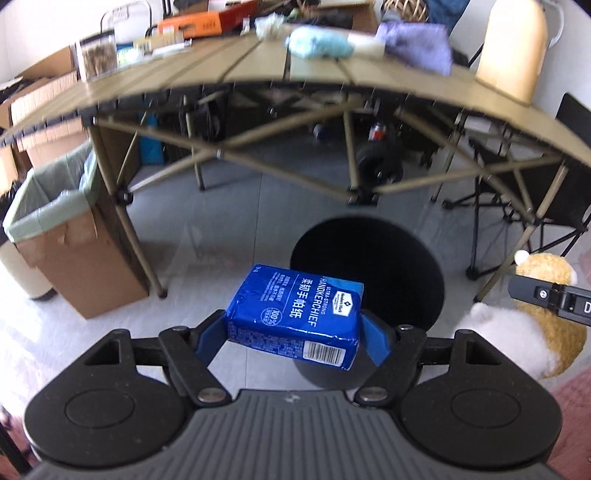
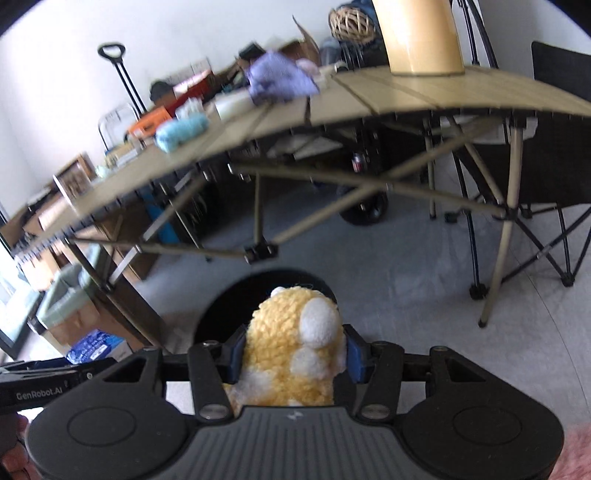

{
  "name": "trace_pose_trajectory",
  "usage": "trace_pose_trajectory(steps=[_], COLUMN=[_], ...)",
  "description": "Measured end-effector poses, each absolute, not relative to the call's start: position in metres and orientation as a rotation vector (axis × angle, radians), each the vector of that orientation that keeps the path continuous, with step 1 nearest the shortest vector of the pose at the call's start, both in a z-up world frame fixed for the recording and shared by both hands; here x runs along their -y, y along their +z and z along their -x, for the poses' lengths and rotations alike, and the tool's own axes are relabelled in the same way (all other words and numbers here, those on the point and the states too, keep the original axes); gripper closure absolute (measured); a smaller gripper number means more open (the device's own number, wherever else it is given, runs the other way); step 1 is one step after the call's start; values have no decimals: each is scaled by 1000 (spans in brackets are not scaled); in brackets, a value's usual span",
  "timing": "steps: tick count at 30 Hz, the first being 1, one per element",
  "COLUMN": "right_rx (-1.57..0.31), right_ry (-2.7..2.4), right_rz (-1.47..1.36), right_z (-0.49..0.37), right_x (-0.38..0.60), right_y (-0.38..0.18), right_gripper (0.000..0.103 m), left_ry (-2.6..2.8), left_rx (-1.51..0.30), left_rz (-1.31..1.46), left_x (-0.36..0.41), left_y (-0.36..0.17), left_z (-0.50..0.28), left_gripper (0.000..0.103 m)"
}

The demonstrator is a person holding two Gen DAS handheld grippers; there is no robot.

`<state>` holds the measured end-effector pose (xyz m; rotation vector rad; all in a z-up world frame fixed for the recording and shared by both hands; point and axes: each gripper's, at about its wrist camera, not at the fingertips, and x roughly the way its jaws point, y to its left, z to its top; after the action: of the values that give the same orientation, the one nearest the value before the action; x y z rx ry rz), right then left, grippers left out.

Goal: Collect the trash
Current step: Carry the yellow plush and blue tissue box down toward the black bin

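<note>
currently both grippers loaded, held above the floor in front of a folding worktop [image 1: 207,70].

left gripper [image 1: 295,332]: jaws closed on a blue tissue pack [image 1: 295,314], pinched across its short ends by the blue pads. pack sits tilted, barcode end nearest the camera, white print "handkerchief" on top. it hangs over the near left rim of a round black bin [image 1: 373,266] standing on the grey floor [image 1: 236,221], just in front of the worktop legs.

right gripper [image 2: 293,354]: jaws closed on a yellow & white plush toy [image 2: 295,347], fuzzy body squeezed btwn the pads, head end pointing fwd. black bin opening [image 2: 229,306] shows right behind & below the toy. in the left wrist view the same toy is at far right, w/ the right gripper's finger across it.

surroundings: cardboard box [image 1: 77,266] w/ a pale green liner stands on the floor at the left end of the worktop, beside its leg. on the worktop: light blue fluffy cloth [image 1: 317,44], purple cloth [image 1: 417,46] touching it on the right, tall tan container [image 1: 513,51] near the right edge, orange box [image 1: 207,24] & a small clear-fronted box [image 1: 96,55] toward the left. black folding chair [image 2: 554,166] stands right of the worktop. frames somewhat motion-blurred; small clutter at the back can't be made out.
</note>
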<state>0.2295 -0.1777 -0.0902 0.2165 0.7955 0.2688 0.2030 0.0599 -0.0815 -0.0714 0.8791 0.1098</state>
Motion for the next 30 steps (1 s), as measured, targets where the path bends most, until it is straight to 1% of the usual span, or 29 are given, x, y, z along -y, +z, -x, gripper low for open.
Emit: trace_pose_trajectory(steps=[10, 30], right_rx=[-910, -944], right_ry=[232, 195], right_rz=[-179, -187], right_z=[-230, -245], right_x=[176, 175], right_y=[-129, -138], right_gripper=[52, 52], left_ry=[188, 179], left_rx=[-962, -975], left_rz=[54, 46], left_x=[-72, -70], left_y=[-120, -127], left_z=[-211, -227], left_gripper=[27, 27])
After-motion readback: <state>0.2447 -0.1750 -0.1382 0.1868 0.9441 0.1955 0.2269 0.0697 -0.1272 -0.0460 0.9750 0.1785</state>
